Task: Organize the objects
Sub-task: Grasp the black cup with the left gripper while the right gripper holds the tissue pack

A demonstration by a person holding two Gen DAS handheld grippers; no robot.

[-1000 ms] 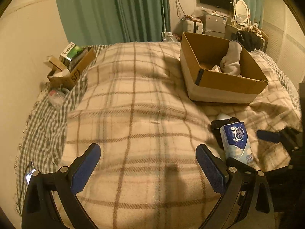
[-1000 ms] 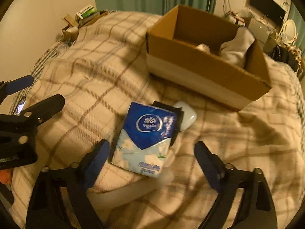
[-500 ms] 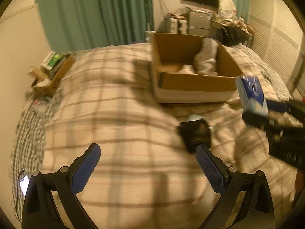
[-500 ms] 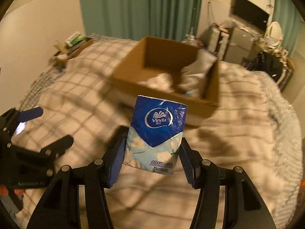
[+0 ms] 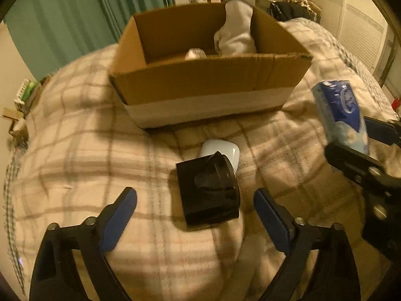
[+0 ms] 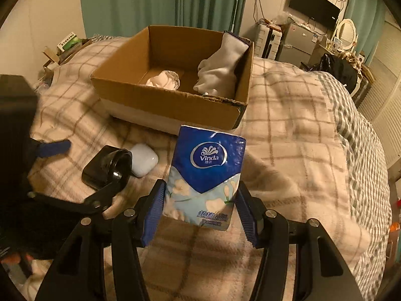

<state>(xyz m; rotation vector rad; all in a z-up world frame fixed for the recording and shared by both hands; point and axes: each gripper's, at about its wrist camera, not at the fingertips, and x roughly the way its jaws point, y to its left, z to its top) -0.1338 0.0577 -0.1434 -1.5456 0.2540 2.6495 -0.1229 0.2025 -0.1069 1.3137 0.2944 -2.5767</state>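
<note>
The tissue pack [image 6: 205,179], lying on the blanket [image 6: 295,150] a second ago, is now lifted and clamped between the right gripper [image 6: 200,210] fingers — the cardboard box [image 6: 173,110] sits just beyond their tips, so dropping it in looks next. The left gripper [image 5: 195,215] has swung in with fingers spread apart, the black object [image 5: 208,190] between their tips — likely the following pick.

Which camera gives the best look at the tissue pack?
The right wrist view: the tissue pack faces it squarely, logo readable, between the right gripper's jaws. The left wrist view catches it blurred, edge-on, at the right margin.
</note>
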